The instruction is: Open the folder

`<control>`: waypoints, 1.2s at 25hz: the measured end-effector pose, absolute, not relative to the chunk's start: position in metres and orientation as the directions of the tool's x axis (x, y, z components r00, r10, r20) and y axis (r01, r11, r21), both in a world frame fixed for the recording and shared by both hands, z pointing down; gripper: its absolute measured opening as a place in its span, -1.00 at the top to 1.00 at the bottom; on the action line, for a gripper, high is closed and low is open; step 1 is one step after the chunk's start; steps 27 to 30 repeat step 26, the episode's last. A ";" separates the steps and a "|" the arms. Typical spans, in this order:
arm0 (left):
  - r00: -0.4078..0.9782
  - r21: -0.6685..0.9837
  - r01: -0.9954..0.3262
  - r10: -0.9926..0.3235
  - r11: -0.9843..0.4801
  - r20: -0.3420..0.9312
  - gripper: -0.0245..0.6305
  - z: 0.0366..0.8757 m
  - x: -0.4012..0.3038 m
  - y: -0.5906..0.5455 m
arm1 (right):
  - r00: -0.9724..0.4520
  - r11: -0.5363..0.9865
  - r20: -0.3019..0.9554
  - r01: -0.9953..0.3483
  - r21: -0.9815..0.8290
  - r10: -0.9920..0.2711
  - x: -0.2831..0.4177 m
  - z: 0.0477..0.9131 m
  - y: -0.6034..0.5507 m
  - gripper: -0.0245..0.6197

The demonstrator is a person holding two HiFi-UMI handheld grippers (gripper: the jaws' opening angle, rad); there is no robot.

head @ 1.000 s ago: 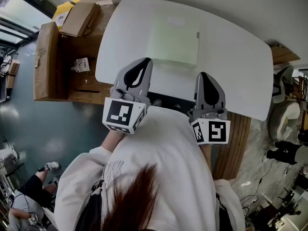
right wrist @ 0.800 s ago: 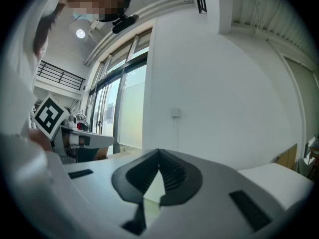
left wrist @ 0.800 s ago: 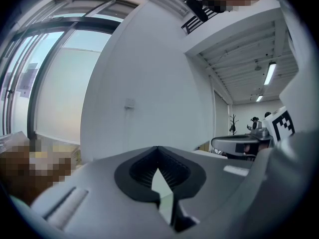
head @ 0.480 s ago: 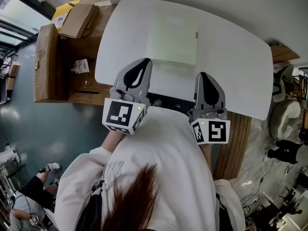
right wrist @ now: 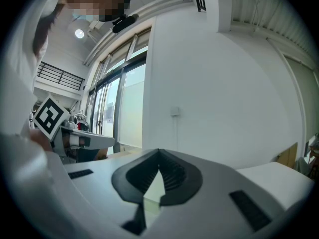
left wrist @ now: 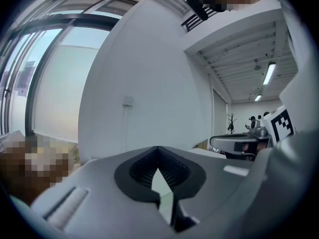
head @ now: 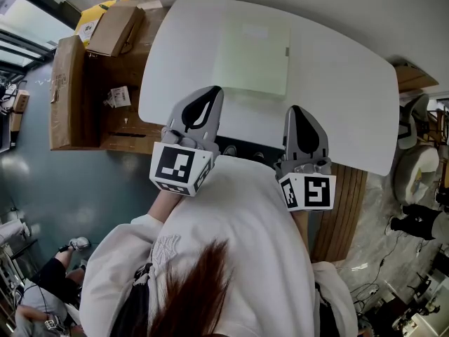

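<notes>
A pale green folder (head: 252,60) lies flat and closed on the white table (head: 344,97), toward its far side. My left gripper (head: 212,90) hovers over the table's near edge, short of the folder's near left corner, jaws shut with nothing held. My right gripper (head: 295,109) sits to the right at the same edge, also shut and empty. In the left gripper view the left gripper (left wrist: 158,149) shows its pads meeting at the tip; the right gripper (right wrist: 159,152) looks the same in the right gripper view. Both point level toward a white wall.
Cardboard boxes (head: 70,90) and a smaller box (head: 116,27) stand on a wooden unit left of the table. A wooden slatted panel (head: 337,209) and white chairs (head: 414,174) are at the right. Another person (head: 42,286) sits low at the left.
</notes>
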State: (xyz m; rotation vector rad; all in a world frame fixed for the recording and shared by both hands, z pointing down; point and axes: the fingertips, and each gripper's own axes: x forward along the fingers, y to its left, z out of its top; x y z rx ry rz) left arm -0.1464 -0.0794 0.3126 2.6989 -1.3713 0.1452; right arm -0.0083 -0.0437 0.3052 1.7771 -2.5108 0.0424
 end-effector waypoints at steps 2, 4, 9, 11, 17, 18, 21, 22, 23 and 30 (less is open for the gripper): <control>0.588 0.050 -0.808 -0.797 -0.587 0.137 0.90 0.313 -0.146 -0.080 | -0.328 0.330 0.073 -0.944 0.019 -0.942 -0.007 0.306 -0.044 0.90; 0.587 0.043 -0.808 -0.797 -0.588 0.139 0.90 0.314 -0.146 -0.081 | -0.326 0.329 0.077 -0.944 0.022 -0.942 -0.007 0.308 -0.045 0.90; 0.585 0.042 -0.809 -0.798 -0.586 0.142 0.90 0.313 -0.145 -0.083 | -0.326 0.329 0.081 -0.944 0.021 -0.942 -0.006 0.308 -0.047 0.90; 0.585 0.042 -0.810 -0.798 -0.585 0.144 0.90 0.313 -0.146 -0.084 | -0.328 0.331 0.084 -0.944 0.020 -0.941 -0.006 0.308 -0.048 0.90; 0.588 0.039 -0.808 -0.797 -0.588 0.138 0.90 0.312 -0.146 -0.084 | -0.333 0.336 0.087 -0.942 0.019 -0.939 -0.008 0.310 -0.047 0.90; 0.589 0.037 -0.807 -0.797 -0.590 0.136 0.90 0.312 -0.146 -0.083 | -0.334 0.337 0.087 -0.941 0.020 -0.938 -0.008 0.310 -0.046 0.90; 0.591 0.036 -0.805 -0.796 -0.592 0.130 0.90 0.310 -0.145 -0.082 | -0.339 0.342 0.086 -0.939 0.022 -0.937 -0.009 0.310 -0.046 0.90; 0.589 0.037 -0.807 -0.798 -0.590 0.128 0.90 0.310 -0.145 -0.082 | -0.341 0.344 0.086 -0.939 0.022 -0.936 -0.010 0.310 -0.046 0.90; 0.588 0.037 -0.808 -0.799 -0.588 0.128 0.90 0.309 -0.145 -0.082 | -0.343 0.346 0.085 -0.938 0.022 -0.935 -0.010 0.309 -0.046 0.90; 0.589 0.036 -0.806 -0.797 -0.590 0.130 0.90 0.308 -0.144 -0.081 | -0.349 0.352 0.084 -0.936 0.022 -0.934 -0.011 0.307 -0.047 0.90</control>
